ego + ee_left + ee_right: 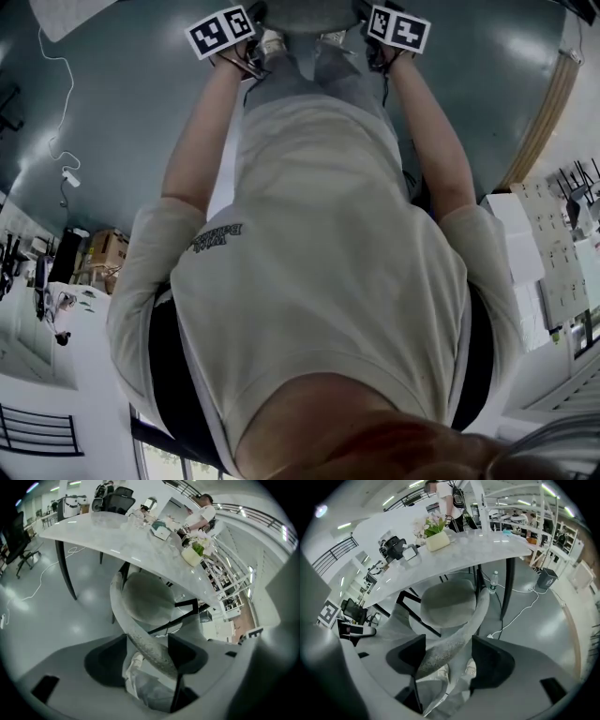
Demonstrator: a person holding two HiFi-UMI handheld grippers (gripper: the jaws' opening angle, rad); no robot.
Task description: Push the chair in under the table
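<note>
**Chair (449, 603) drawn up to the white table (454, 555), its backrest straddled by two grippers**

The seat is seen at the table's near edge. The curved backrest rim (140, 637) is bracketed by the left gripper (146, 652) and by the right gripper (449, 657). Both sets of jaws are spread wide, and nothing is clamped.

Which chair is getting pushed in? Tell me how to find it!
Find the long white table with potted flowers on it. A grey chair with a round seat stands right at its edge. Unlike the black office chairs far behind, it is nearest, its curved back between the open jaws of the left gripper and the right gripper.
</note>
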